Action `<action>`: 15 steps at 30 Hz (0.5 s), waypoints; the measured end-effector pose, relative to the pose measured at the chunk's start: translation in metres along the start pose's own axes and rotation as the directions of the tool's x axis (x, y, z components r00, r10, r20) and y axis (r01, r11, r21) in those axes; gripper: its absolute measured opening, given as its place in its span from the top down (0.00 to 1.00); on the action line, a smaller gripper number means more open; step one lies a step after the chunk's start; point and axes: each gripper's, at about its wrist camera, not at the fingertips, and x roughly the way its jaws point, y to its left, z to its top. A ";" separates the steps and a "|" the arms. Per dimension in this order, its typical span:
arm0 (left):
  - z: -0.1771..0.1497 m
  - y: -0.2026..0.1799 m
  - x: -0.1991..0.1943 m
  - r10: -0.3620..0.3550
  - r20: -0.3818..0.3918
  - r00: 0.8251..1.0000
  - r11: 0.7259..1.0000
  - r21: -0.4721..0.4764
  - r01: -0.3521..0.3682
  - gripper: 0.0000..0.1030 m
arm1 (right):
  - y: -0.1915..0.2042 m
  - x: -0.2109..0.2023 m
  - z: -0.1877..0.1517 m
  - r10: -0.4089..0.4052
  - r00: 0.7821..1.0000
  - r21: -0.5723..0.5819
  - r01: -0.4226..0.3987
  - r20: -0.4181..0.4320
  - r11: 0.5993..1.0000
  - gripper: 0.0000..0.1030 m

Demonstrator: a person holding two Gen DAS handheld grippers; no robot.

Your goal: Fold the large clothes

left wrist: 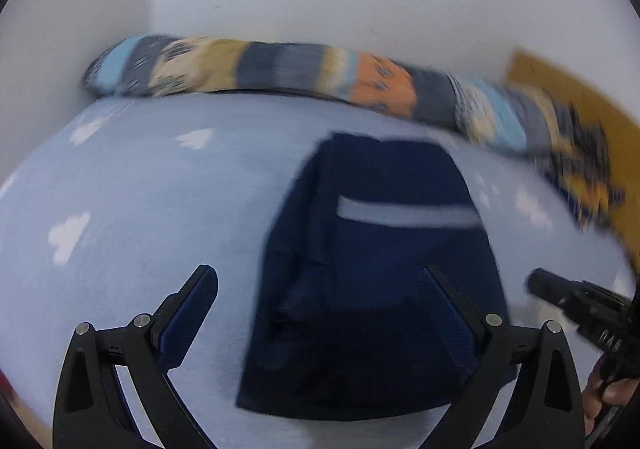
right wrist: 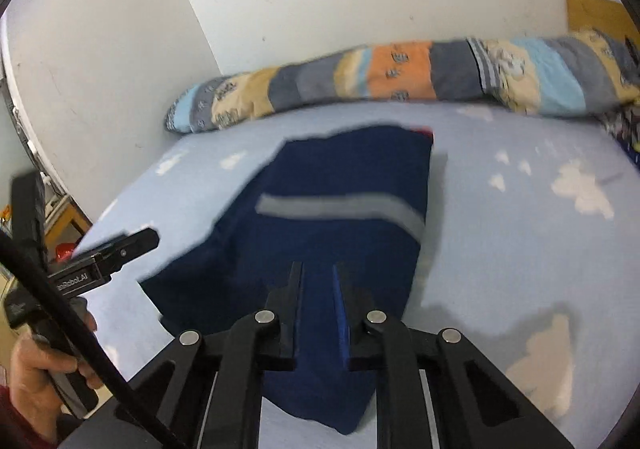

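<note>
A navy garment [left wrist: 372,281] with a grey stripe lies folded into a rectangle on the light blue bed sheet [left wrist: 140,209]. My left gripper [left wrist: 318,277] is open wide above its near left part, empty. In the right wrist view the garment [right wrist: 332,209] lies straight ahead. My right gripper [right wrist: 318,269] hovers over its near end with the jaws narrowly apart, nothing between them. The left gripper [right wrist: 120,249] shows at the left of the right wrist view, and the right gripper's body [left wrist: 580,305] at the right of the left wrist view.
A long patchwork bolster [left wrist: 280,69] lies along the far edge of the bed against the white wall; it also shows in the right wrist view [right wrist: 400,77]. A brown board [left wrist: 580,97] leans at the far right. The sheet has white cloud prints [right wrist: 580,189].
</note>
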 end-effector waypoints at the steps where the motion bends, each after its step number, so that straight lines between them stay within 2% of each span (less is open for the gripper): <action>1: -0.004 -0.004 0.009 0.022 -0.034 0.999 0.999 0.028 -0.021 0.03 | 0.000 0.007 -0.011 0.008 1.000 -0.009 -0.008 -0.021 1.000 0.86; 2: -0.012 -0.004 0.025 0.054 -0.105 0.993 0.998 0.045 -0.050 0.03 | 0.002 0.021 -0.029 0.021 0.995 -0.025 -0.024 -0.094 0.999 0.86; 3: -0.021 0.002 0.042 0.081 -0.195 0.977 0.996 0.044 -0.074 0.03 | 0.004 0.031 -0.045 0.019 0.986 -0.046 -0.027 -0.168 0.999 0.86; 4: -0.032 0.008 0.058 0.096 -0.286 0.953 0.995 0.039 -0.089 0.03 | 0.007 0.046 -0.061 -0.020 0.973 -0.102 -0.004 -0.230 0.995 0.85; 5: -0.041 0.015 0.071 0.090 -0.357 0.930 0.996 0.020 -0.089 0.03 | 0.013 0.048 -0.074 -0.062 0.976 -0.205 0.018 -0.209 0.978 0.86; 6: -0.047 0.025 0.074 0.040 -0.374 0.927 0.997 -0.047 -0.062 0.02 | 0.014 0.046 -0.077 -0.065 0.979 -0.241 0.017 -0.193 0.970 0.86; 7: -0.047 0.032 0.071 0.005 -0.367 0.930 0.994 -0.101 -0.045 0.02 | 0.013 0.045 -0.075 -0.060 0.976 -0.240 0.008 -0.208 0.971 0.86; 8: -0.045 0.035 0.066 0.007 -0.353 0.936 0.993 -0.109 -0.049 0.02 | 0.010 0.044 -0.070 -0.048 0.970 -0.220 -0.006 -0.238 0.976 0.86; 10: -0.037 0.030 0.047 0.064 -0.272 0.960 0.995 -0.061 -0.084 0.02 | 0.004 0.039 -0.058 -0.015 0.954 -0.158 -0.033 -0.298 0.987 0.86; 11: -0.032 0.024 0.036 0.074 -0.220 0.973 0.996 -0.036 -0.084 0.02 | 0.000 0.031 -0.047 0.024 0.954 -0.095 -0.055 -0.300 0.994 0.86; 12: -0.025 0.016 0.025 0.069 -0.151 0.986 0.997 -0.016 -0.072 0.02 | -0.003 0.027 -0.038 0.060 0.960 -0.071 -0.082 -0.275 0.994 0.86; 13: -0.019 0.010 0.018 0.059 -0.106 0.993 0.998 -0.011 -0.060 0.02 | -0.001 0.017 -0.023 0.091 0.968 -0.065 -0.109 -0.234 0.992 0.85; 15: -0.006 -0.003 0.013 0.024 -0.025 0.999 1.000 -0.008 -0.025 0.02 | 0.005 0.006 0.002 0.056 0.983 -0.095 -0.073 -0.174 0.993 0.83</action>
